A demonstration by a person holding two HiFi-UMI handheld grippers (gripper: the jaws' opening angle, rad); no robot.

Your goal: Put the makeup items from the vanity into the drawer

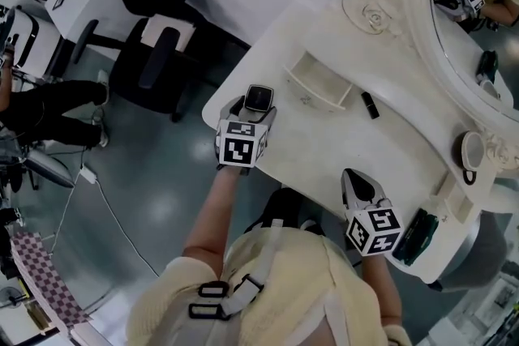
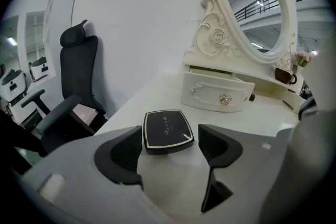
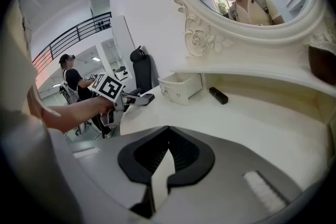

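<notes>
A black square compact (image 1: 259,97) (image 2: 168,130) lies flat near the left corner of the white vanity top (image 1: 389,150). My left gripper (image 1: 258,106) (image 2: 170,135) is open around it: the left jaw is at its edge, and a thin strip of table shows at the right jaw. The small white drawer (image 1: 312,87) (image 2: 218,94) (image 3: 181,86) stands pulled open beyond it. A black lipstick (image 1: 370,104) (image 3: 218,95) lies right of the drawer. At the near edge of the table my right gripper (image 1: 353,179) (image 3: 168,139) is shut and holds nothing.
An ornate oval mirror (image 1: 478,20) (image 2: 257,8) rises at the back of the vanity. A cup (image 1: 472,150) sits on the shelf at the right, and a dark teal case (image 1: 415,235) lies by the right front corner. A black office chair (image 1: 154,53) stands left of the table.
</notes>
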